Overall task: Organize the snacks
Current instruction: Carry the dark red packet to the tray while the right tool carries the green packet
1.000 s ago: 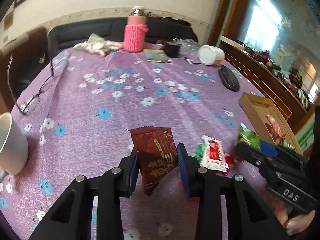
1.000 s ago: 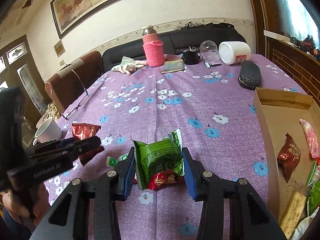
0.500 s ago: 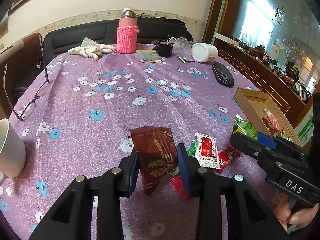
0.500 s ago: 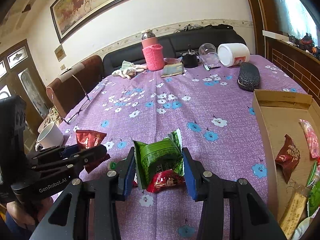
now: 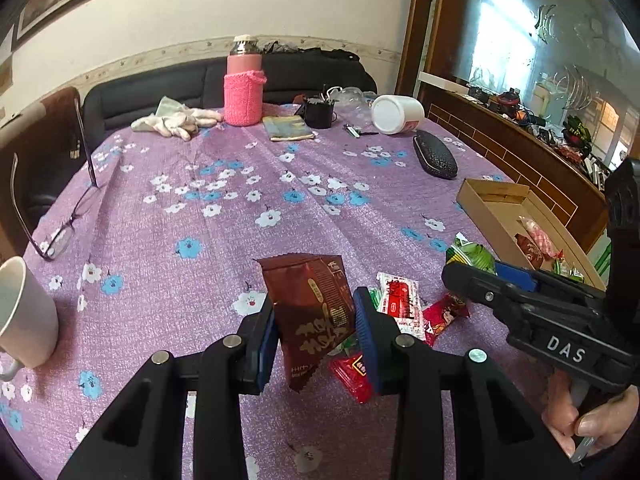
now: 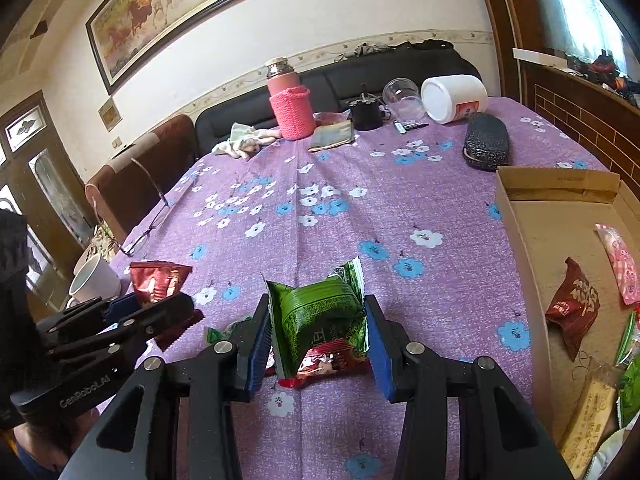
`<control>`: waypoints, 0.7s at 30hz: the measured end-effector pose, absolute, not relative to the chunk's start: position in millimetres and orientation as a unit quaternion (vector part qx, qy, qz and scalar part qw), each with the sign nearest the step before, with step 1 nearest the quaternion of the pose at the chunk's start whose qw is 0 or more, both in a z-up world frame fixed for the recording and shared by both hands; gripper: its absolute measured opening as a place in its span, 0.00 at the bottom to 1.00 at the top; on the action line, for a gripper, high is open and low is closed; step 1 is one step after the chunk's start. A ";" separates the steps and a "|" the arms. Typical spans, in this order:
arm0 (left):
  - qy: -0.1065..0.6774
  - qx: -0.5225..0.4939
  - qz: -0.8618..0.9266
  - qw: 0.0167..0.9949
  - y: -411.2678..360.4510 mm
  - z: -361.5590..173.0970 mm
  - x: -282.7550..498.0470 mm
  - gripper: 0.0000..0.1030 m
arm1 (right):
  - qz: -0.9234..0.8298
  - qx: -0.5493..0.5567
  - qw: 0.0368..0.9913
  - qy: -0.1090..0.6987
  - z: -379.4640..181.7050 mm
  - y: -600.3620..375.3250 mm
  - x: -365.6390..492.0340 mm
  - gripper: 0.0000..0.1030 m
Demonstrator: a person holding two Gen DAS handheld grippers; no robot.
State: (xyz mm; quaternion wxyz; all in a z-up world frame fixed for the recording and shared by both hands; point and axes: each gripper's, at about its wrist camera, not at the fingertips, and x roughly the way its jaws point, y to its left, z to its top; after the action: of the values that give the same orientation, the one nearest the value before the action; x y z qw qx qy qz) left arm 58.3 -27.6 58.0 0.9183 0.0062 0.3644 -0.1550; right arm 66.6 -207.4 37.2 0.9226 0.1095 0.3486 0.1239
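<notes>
step: both grippers were loaded with a packet each, lifted above the tablecloth (image 5: 248,184); I judged this the carry phase of sorting snacks into the cardboard box (image 6: 532,216).
left gripper (image 5: 314,330): jaws narrow, clamped on a brown packet (image 5: 316,316), which hung tilted with its lower corner below the pads.
right gripper (image 6: 318,334): jaws a bit wider, clamped on a green packet (image 6: 320,312), held upright between the blue pads.
landmark: the box, at the table's right edge as both views showed it.
brown packet vs box: well to the left of it, above the loose pile.
green packet vs box: left of it, closer than the brown one.
loose pile vs box: just left of its near end, on the cloth.
next move: probably swing the right gripper over the box wall and let go inside, then the left one; each needs to clear the wall before opening. That's a judgement, not seen.
count, held: two packets, one per gripper.
count, loose on cloth: a white-and-red packet (image 5: 400,294), a small red wrapper (image 5: 446,312), another red one (image 5: 352,372) under the left jaws, plus green scraps I could not count.
count, in box: a brown packet (image 6: 572,304) and a pink one (image 6: 620,264) were clear; the near end held more, too cramped to count.
count, boxes: one.
</notes>
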 end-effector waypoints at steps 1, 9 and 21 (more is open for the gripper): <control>0.362 0.008 -0.157 0.919 -28.6 58.6 57.7 0.34 | 0.121 0.111 0.923 0.348 37.5 -208.7 66.8 0.45; 0.365 0.004 -0.182 0.913 -36.5 58.8 52.9 0.34 | 0.110 0.149 0.922 0.340 47.9 -229.0 48.1 0.45; 0.367 0.028 -0.230 0.901 -92.2 75.8 25.8 0.34 | 0.063 0.202 0.928 0.306 59.0 -312.3 -2.2 0.45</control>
State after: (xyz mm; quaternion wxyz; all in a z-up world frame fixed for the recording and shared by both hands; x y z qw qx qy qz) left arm 25.8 -92.2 75.8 0.9010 0.0276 0.3669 -0.2297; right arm -2.2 -312.3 59.0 0.9283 0.2020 0.3060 0.0626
